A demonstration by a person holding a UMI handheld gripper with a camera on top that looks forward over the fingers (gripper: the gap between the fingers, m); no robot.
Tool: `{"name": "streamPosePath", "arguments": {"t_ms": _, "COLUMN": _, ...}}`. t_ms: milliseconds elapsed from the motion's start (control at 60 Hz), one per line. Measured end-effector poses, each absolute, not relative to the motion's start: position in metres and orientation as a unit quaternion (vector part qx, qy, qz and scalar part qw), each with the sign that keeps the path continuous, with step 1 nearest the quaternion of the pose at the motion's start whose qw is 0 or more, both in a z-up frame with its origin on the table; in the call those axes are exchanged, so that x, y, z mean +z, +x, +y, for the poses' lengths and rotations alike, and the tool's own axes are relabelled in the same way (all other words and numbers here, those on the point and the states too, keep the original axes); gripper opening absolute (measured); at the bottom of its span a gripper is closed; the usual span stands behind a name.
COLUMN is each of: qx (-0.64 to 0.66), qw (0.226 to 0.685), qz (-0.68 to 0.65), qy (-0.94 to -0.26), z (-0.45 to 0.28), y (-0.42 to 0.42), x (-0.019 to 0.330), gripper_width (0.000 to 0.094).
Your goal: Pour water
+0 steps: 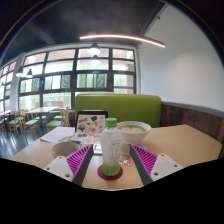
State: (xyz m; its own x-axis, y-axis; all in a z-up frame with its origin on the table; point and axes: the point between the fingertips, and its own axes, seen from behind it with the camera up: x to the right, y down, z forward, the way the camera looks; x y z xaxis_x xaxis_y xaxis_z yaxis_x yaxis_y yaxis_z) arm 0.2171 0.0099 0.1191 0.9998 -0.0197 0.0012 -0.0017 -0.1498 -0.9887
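Observation:
A clear plastic bottle point(110, 145) with a green base stands upright on a round red coaster point(111, 174) on the wooden table point(182, 146). It stands between my gripper's point(111, 165) two fingers, whose magenta pads point(80, 158) are spread wide with a gap at each side of the bottle. The gripper is open and touches nothing. A small clear glass point(125, 154) stands just right of the bottle, also between the fingers.
A white bowl point(133, 129) sits beyond the bottle. A white cup point(66, 149) stands ahead of the left finger. A propped tablet or picture point(90, 124) and papers lie behind it. A green sofa back point(125, 105) and large windows are beyond the table.

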Motion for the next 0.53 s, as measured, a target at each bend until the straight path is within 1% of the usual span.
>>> {"name": "streamPosePath", "arguments": {"t_ms": 100, "qx": 0.002, "qw": 0.659, "qz": 0.019, "qy": -0.752, "z": -0.028, "y": 0.199, "x": 0.13, "gripper_width": 0.0825}}
{"name": "streamPosePath", "arguments": {"t_ms": 117, "qx": 0.005, "qw": 0.658, "qz": 0.023, "qy": -0.752, "z": -0.046, "y": 0.205, "x": 0.138, "gripper_width": 0.0825}}
{"name": "streamPosePath", "arguments": {"t_ms": 200, "qx": 0.019, "qw": 0.662, "qz": 0.036, "qy": -0.748, "z": -0.09, "y": 0.196, "x": 0.134, "gripper_width": 0.0825}}
{"name": "streamPosePath", "arguments": {"t_ms": 217, "qx": 0.021, "qw": 0.661, "qz": 0.036, "qy": -0.75, "z": -0.114, "y": 0.203, "x": 0.142, "gripper_width": 0.0825}}
{"name": "streamPosePath", "arguments": {"t_ms": 333, "qx": 0.023, "qw": 0.664, "qz": 0.036, "qy": -0.747, "z": -0.165, "y": 0.194, "x": 0.136, "gripper_width": 0.0827}}
{"name": "streamPosePath", "arguments": {"t_ms": 433, "qx": 0.025, "qw": 0.668, "qz": 0.034, "qy": -0.743, "z": -0.191, "y": 0.194, "x": 0.134, "gripper_width": 0.0828}}
{"name": "streamPosePath", "arguments": {"t_ms": 533, "qx": 0.037, "qw": 0.666, "qz": 0.031, "qy": -0.745, "z": -0.198, "y": 0.19, "x": 0.129, "gripper_width": 0.0825}}
